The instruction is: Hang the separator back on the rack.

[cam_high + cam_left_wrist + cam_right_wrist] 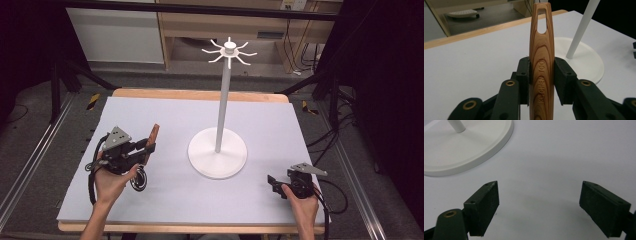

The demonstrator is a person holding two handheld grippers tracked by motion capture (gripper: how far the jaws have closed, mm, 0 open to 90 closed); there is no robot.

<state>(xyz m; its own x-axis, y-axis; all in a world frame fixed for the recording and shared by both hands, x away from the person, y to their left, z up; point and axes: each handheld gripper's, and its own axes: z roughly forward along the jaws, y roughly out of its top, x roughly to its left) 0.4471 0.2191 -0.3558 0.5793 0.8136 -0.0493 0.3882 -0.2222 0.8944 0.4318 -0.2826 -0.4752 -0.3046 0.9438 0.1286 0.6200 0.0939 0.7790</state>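
Surface: a pale grey mat (165, 200) covers a wooden table (200, 94); a dark floor, rails and cables lie around it, and shelving stands across the top of the high view.
Stand: a white stand (218, 150) sits right of centre on the mat, its round base flat, its thin pole upright and ending in a ring of small hooks (229, 51) near the top middle.
Handle: a wooden handle (542, 62), stamped KITCHEN TOOL, with a long slot (542, 21) near its far end, is at the left middle of the high view, off the mat and tilted up toward the stand.
Left gripper: the left gripper (541, 75) is clenched on the handle, a pad on each flat side, well below the slot.
Right gripper: the right gripper (539, 210), at the lower right of the high view, is released, jaws spread over bare mat beside the base, holding nothing.
Step in hand: most likely carrying the handle up to hang it on a hook.
How to do it well: keep the slot clear of the pads, raise it above the hook tips, face the slot to one hook, then lower it on before letting go; the free gripper can steady the base if the pole sways.
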